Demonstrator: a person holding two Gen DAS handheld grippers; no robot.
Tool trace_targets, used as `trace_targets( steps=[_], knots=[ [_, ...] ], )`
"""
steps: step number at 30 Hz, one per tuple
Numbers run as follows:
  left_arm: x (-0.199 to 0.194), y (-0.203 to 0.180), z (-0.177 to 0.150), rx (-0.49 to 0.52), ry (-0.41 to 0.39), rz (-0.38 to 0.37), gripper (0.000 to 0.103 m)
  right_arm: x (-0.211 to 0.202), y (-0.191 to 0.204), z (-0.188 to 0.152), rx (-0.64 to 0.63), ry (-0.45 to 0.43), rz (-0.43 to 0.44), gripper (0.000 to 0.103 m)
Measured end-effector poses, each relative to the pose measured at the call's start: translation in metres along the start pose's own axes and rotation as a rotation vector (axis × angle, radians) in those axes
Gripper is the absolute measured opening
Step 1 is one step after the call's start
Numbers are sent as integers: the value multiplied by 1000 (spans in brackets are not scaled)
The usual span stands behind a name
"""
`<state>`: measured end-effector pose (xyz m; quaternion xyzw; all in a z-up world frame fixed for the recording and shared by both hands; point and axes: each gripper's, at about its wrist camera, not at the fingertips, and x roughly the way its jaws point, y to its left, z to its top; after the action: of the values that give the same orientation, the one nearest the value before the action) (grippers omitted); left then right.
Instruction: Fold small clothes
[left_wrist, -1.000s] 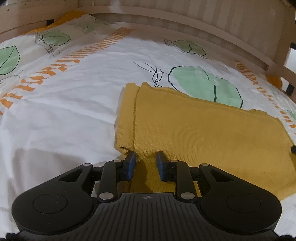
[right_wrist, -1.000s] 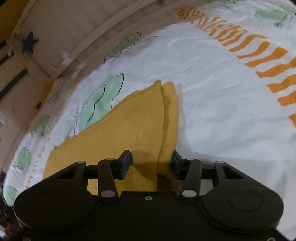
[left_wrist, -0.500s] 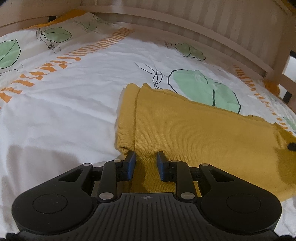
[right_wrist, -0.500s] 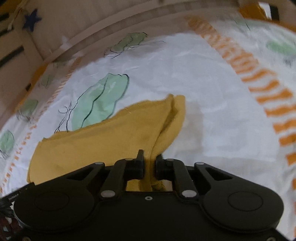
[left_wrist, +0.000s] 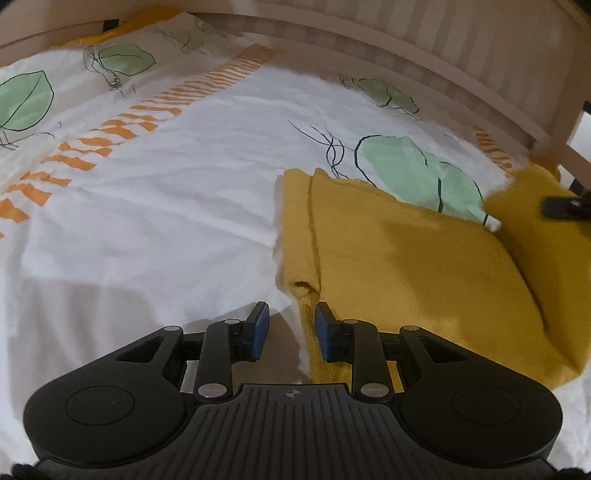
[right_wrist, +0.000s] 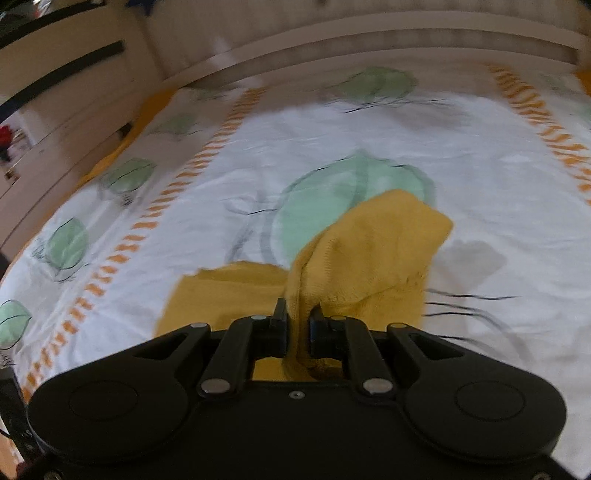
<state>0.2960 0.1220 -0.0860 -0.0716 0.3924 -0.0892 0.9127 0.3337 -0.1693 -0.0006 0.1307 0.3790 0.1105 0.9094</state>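
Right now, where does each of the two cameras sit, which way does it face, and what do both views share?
Left wrist: sits on the left gripper, looking forward and down over the white leaf-printed bedsheet at the mustard-yellow knitted garment; its blue-padded fingers stand apart over the garment's near corner.
Right wrist: sits on the right gripper, looking forward and down; its jaws pinch a lifted end of the garment.
Shared: garment, bedsheet, pale wooden slatted bed rail; the right gripper's tip shows at the left view's right edge.
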Motion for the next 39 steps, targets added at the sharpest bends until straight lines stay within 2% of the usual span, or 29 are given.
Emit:
trace_targets(
  steps=[7, 12, 20, 28, 33, 34, 36, 39],
  knots=[
    [-2, 13, 4, -15, 35, 14, 27, 53, 57, -15, -48, 72, 39, 17],
    [-2, 18, 5, -28, 46, 14, 27, 68, 82, -30, -104, 104, 25, 17],
    [-7, 23, 9, -51, 47, 13, 27, 74, 94, -35, -106, 125, 12, 17],
    [-18, 41, 14, -111, 15, 26, 27, 66, 101, -22, 8, 58, 80, 17],
    [-19, 46, 15, -130, 13, 30, 27, 86, 117, -30, -18, 72, 55, 18],
    [-19, 47, 15, -132, 11, 29, 27, 92, 118, -33, -12, 77, 54, 18],
    [-18, 48, 15, -136, 13, 26, 27, 101, 118, -38, -11, 96, 55, 26],
    [-17, 51, 14, -144, 18, 17, 27, 106, 118, -43, -18, 113, 114, 27]
  ],
)
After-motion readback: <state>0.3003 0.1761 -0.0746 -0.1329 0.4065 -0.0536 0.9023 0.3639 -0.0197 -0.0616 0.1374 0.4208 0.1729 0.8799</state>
